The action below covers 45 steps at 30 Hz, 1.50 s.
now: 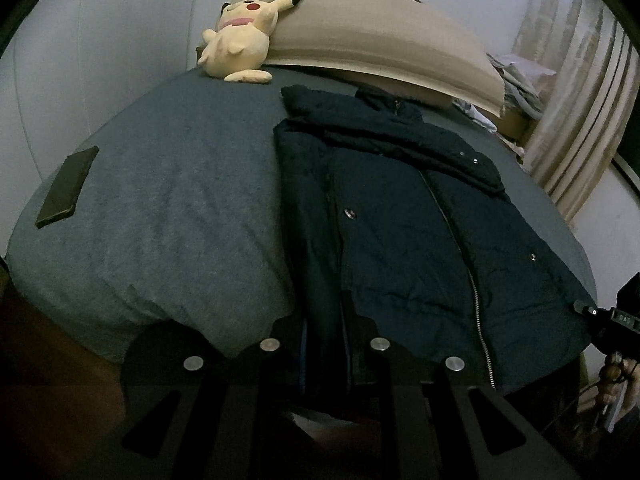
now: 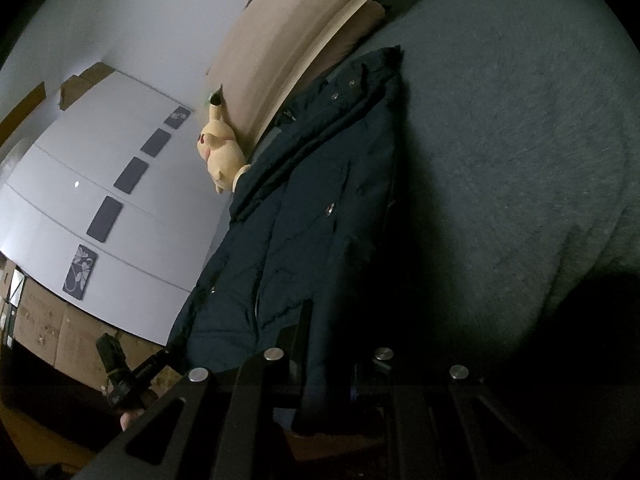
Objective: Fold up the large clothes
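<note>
Left claw (image 1: 325, 344) pinching jacket (image 1: 400, 220) hem | right claw (image 2: 326, 354) likewise

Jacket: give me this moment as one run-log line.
jacket: flat on bed, zipped | left tongs: shut on jacket hem | right tongs: shut on jacket hem | fold: not yet made

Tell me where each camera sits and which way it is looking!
Left wrist view: sits on the left gripper, low at the bed's foot, looking up the grey bedspread toward the beige headboard; the right gripper shows at the right edge.
Right wrist view: sits on the right gripper, tilted sideways, looking along the bed; the left gripper shows lower left.
Both show the dark navy zip-up puffer jacket, pinched at its hem by each gripper, and the yellow plush toy.
</note>
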{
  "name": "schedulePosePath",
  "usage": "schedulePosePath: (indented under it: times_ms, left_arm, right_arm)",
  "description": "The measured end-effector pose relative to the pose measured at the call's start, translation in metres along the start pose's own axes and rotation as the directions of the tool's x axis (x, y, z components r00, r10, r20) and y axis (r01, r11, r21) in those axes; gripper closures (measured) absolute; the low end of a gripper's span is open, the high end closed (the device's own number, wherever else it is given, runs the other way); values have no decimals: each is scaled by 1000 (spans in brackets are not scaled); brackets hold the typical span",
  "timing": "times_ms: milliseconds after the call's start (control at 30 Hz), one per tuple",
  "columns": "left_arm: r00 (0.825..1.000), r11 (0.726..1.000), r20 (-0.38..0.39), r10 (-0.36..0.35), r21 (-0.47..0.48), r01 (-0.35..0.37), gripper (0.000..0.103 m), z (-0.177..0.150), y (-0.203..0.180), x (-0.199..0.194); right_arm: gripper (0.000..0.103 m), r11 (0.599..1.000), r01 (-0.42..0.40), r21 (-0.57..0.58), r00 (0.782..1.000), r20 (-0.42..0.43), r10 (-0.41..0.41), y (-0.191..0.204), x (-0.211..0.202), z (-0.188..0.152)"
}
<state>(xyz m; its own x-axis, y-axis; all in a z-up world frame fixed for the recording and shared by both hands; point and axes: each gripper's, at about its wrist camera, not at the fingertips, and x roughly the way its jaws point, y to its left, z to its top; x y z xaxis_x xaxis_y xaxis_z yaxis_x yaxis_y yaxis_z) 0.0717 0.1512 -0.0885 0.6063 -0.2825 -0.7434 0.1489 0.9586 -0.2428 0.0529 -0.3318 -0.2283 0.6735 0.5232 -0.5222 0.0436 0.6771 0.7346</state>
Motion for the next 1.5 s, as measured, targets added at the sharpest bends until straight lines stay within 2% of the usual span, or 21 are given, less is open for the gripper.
schedulePosePath:
  times_ms: [700, 1500]
  left_arm:
    - [996, 998, 63, -64, -11, 65, 91, -2, 12, -28]
    - [995, 999, 89, -45, 2, 45, 92, 0, 4, -42]
  right_arm:
    - [90, 997, 10, -76, 1000, -6, -11, 18, -11, 3]
    - [90, 997, -9, -70, 1000, 6, 10, 11, -20, -1]
